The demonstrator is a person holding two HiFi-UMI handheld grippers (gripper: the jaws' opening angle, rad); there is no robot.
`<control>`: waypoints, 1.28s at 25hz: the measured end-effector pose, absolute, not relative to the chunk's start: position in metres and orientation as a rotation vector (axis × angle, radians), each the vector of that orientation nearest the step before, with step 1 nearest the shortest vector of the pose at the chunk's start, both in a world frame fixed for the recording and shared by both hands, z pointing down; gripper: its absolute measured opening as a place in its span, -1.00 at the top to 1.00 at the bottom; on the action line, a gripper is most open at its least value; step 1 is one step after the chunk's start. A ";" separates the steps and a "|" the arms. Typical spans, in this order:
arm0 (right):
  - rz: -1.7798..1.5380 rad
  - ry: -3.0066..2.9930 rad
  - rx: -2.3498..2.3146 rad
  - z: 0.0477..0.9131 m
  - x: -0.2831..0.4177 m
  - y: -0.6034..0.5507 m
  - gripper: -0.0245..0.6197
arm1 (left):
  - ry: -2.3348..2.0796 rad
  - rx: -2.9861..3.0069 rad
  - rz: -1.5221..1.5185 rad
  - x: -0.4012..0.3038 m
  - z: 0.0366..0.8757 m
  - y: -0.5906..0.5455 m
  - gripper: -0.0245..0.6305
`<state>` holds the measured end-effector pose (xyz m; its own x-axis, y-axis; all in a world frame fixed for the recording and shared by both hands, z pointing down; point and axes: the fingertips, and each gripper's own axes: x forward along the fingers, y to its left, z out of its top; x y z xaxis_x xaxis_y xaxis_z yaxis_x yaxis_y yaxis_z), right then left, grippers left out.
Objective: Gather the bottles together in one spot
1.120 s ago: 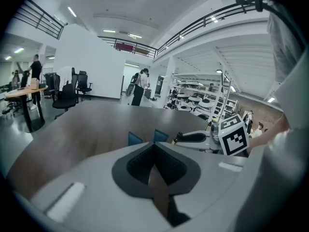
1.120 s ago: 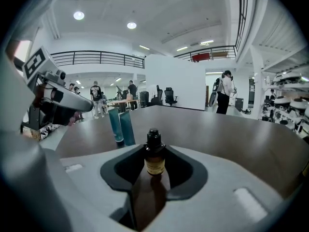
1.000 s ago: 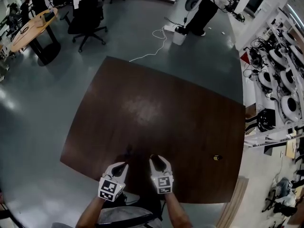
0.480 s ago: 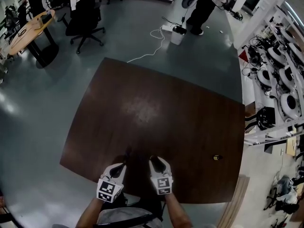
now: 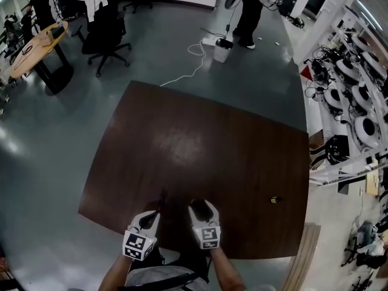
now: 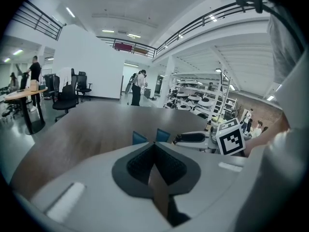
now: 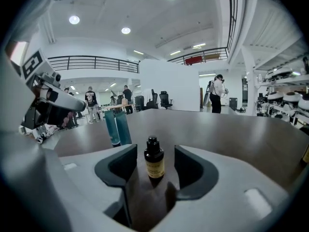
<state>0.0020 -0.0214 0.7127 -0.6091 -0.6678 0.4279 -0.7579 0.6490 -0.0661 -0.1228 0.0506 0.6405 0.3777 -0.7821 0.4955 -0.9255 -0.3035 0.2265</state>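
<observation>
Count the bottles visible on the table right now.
2. One dark bottle stands between the right gripper's jaws, which have just been opening and do not touch it. A second bottle sits near the table's right edge. No others show.

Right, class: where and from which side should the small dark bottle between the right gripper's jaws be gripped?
Grip the bottle by its labelled body, below the narrow cap, from the near side: it stands upright, and the right gripper's jaws, which have just been opening, flank it without touching.
</observation>
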 end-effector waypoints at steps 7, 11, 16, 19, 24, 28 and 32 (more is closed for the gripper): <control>0.335 -2.485 1.223 0.690 0.011 -0.016 0.30 | -1.428 2.235 0.400 -0.114 0.620 0.050 0.93; 0.321 -2.465 1.288 0.668 0.023 -0.005 0.55 | -1.359 2.302 0.400 -0.098 0.603 0.050 0.93; 0.338 -2.417 1.446 0.656 0.052 0.003 0.86 | -1.255 2.400 0.393 -0.070 0.593 0.044 0.93; 0.362 -2.379 1.533 0.649 0.079 0.012 0.91 | -1.189 2.451 0.392 -0.046 0.587 0.042 0.92; 0.388 -2.303 1.666 0.644 0.121 0.026 0.92 | -1.087 2.530 0.377 -0.008 0.577 0.038 0.93; 0.413 -2.229 1.789 0.639 0.153 0.035 0.92 | -0.996 2.589 0.383 0.021 0.571 0.034 0.93; 0.444 -2.133 1.891 0.648 0.189 0.047 0.92 | -0.915 2.626 0.405 0.049 0.572 0.035 0.93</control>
